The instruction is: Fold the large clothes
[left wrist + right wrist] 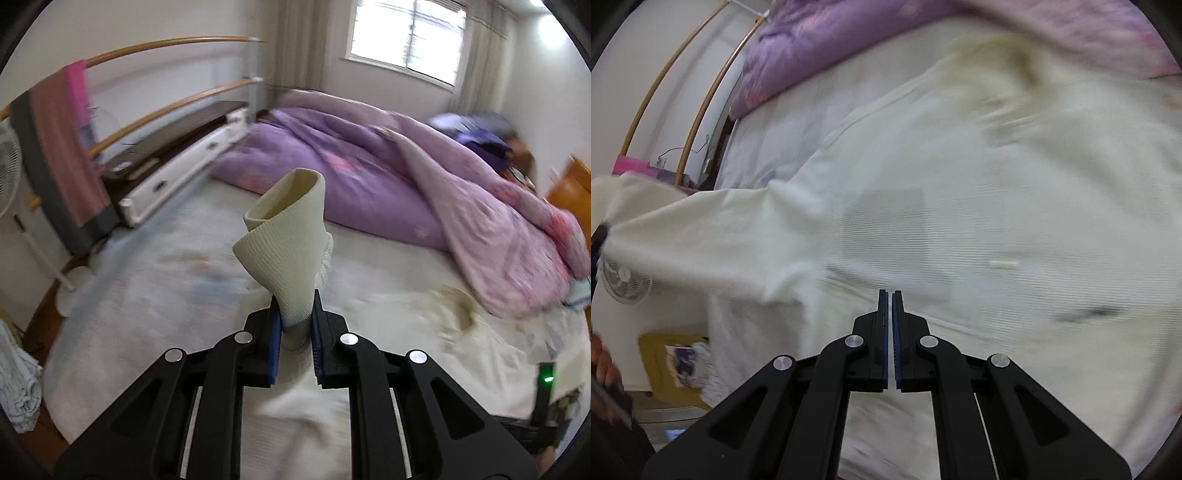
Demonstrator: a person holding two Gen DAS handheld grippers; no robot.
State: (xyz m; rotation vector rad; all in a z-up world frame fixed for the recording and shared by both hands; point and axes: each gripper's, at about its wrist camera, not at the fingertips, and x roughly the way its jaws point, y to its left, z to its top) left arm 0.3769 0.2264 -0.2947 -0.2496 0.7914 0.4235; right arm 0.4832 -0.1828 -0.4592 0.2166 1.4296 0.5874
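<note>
**Left jaws clamp the sweater cuff; right jaws closed on nothing**

The jaws of the left gripper (295, 306) are clenched on the ribbed cuff (284, 236) of a cream sweater (979, 206), with the blue pads pressing the knit from both sides. The cuff stands up out of the jaws and curls open at its top like a funnel. The jaws of the right gripper (890, 299) are drawn together with only a thin slit between the pads, and no cloth is caught in them; they hang over the body of the sweater.

The sweater lies spread across the white bed sheet (147, 295). In the right wrist view its sleeve (701, 232) stretches out to the left, lifted off the bed, toward the edge of the frame where a dark gripper tip shows. A small white tag (1004, 264) sits on the knit just right of the right gripper's fingers. The collar area near the top of that view is yellowish and blurred.

Behind the sweater a purple quilt (351, 166) is heaped along the far side of the bed. To the left stand a low white drawer unit (177, 181), a pink and grey towel (59, 147) draped over a wooden rail (166, 44), and a white fan (626, 280). A bright window (406, 33) lights the far wall.
</note>
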